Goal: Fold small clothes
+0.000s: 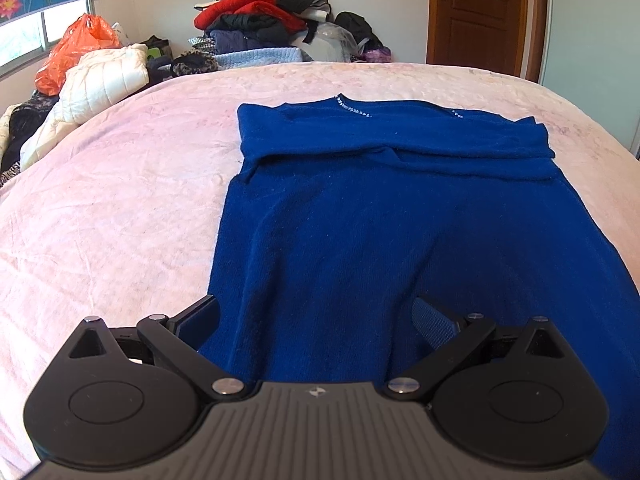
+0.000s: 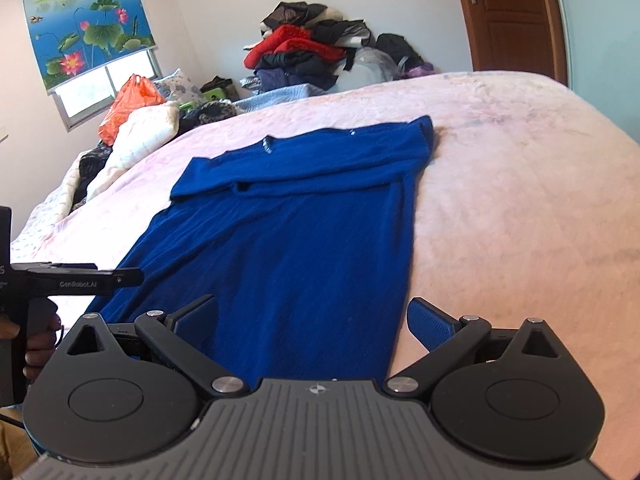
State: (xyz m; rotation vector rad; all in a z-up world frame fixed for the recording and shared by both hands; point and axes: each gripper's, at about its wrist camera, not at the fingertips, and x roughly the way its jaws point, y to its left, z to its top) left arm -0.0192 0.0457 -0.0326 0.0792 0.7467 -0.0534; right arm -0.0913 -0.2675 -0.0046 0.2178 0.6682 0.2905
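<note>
A: What is seen nearest the cameras?

B: Both grippers are spread wide and nothing is held. The left gripper (image 1: 316,320) is poised at the near left part of the blue sweater's (image 1: 360,220) hem, and the right gripper (image 2: 316,320) at the near right part, so that the right edge of the cloth falls between its fingers. Whether the fingertips are touching the fabric cannot be told.

A: Why is such a placement likely?

B: It is judged that the hem is to be pinched at two points and carried up toward the collar; a hold at both sides would keep the soft knit from sagging in the middle.

A: How is the garment laid out?

B: It is spread flat on the pink bedspread (image 1: 120,200), hem near, neckline far. The sleeves (image 1: 400,148) have been folded across the chest as a band, so the width is already narrowed.

A: And beyond?

B: A white padded jacket (image 1: 104,76) and an orange bag (image 1: 76,48) are seen at the far left of the bed. A heap of clothes (image 1: 272,20) is piled against the wall, presumably awaiting folding. A wooden door (image 1: 476,12) stands farthest right.
</note>
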